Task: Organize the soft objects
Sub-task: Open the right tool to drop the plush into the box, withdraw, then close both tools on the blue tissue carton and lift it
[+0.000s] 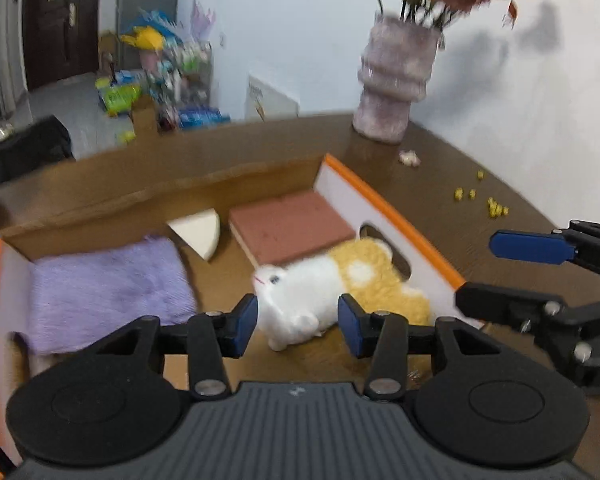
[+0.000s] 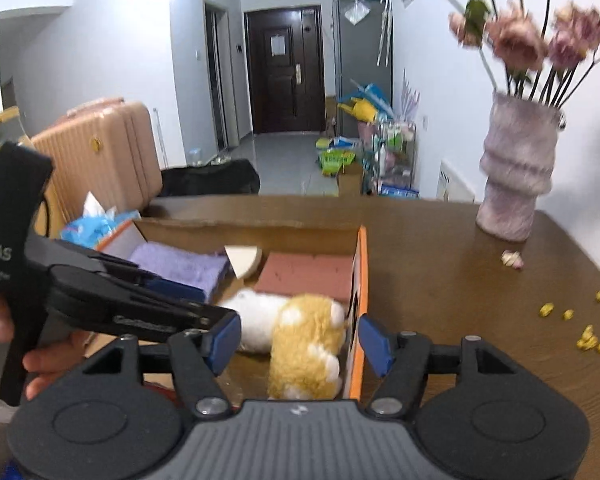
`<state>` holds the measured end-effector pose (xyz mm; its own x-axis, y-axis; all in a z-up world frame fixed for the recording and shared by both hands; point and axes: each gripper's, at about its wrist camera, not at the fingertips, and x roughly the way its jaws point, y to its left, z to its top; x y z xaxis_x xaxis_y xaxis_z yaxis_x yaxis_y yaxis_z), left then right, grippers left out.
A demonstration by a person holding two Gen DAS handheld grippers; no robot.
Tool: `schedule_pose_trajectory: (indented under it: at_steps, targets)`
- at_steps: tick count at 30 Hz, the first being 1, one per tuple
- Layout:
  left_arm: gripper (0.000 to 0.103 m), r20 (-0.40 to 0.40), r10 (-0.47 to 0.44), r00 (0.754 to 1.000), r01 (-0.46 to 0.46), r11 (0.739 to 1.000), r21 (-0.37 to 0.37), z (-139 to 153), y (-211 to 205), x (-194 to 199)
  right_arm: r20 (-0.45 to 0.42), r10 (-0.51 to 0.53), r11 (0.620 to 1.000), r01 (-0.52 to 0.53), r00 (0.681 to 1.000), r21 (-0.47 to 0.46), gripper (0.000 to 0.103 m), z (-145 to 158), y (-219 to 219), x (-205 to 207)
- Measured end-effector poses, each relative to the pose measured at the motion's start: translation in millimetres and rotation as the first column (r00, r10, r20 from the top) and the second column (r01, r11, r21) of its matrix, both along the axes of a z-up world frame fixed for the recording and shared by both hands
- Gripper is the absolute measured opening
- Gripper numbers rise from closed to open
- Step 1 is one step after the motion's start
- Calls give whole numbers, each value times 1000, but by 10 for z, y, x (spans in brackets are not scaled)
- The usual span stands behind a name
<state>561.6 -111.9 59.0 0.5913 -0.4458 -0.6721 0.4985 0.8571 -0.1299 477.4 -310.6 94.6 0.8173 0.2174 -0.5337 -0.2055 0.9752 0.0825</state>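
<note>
Dark wood desk [image 2: 440,260] by a white wall, fuzzy vase [image 2: 516,176] at 1 o'clock. Cardboard box [image 1: 384,208] holds the soft stuff: purple shaggy cloth [image 1: 108,288], brick-red sponge slab [image 1: 292,224], white foam wedge [image 1: 198,232]. White plush bunny [image 1: 296,300] lies w/ long axis running 7 to 1, straight at 12 of the left gripper [image 1: 298,320], jaws apart, gripping nothing; that hand's nearer it. Yellow plush [image 2: 306,344] sits beside it, below the right gripper [image 2: 300,340], jaws also wide, empty.

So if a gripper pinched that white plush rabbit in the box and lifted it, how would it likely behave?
The white plush rabbit looks fluffy and stuffed, so the pads would probably sink in rather than slip. It seems light for its size and should lift easily. Lying on its side against the yellow plush toy, it may sag or drag that neighbour slightly.
</note>
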Motion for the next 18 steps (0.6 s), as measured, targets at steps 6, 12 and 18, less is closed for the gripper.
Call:
schedule_pose_trajectory:
  at_steps: [6, 12, 18]
  targets:
    - [56, 178, 98, 979, -98, 995, -11, 673, 511, -656, 102, 3, 1000, -3, 995, -7, 73, 525, -25, -436]
    - [70, 337, 197, 920, -209, 978, 0, 1001, 982, -1475, 206, 36, 999, -40, 978, 14, 81, 774, 65, -983]
    - [76, 398, 264, 879, -279, 960, -20, 1092, 1191, -2029, 286, 68, 997, -79, 956, 26, 82, 924, 275, -1388]
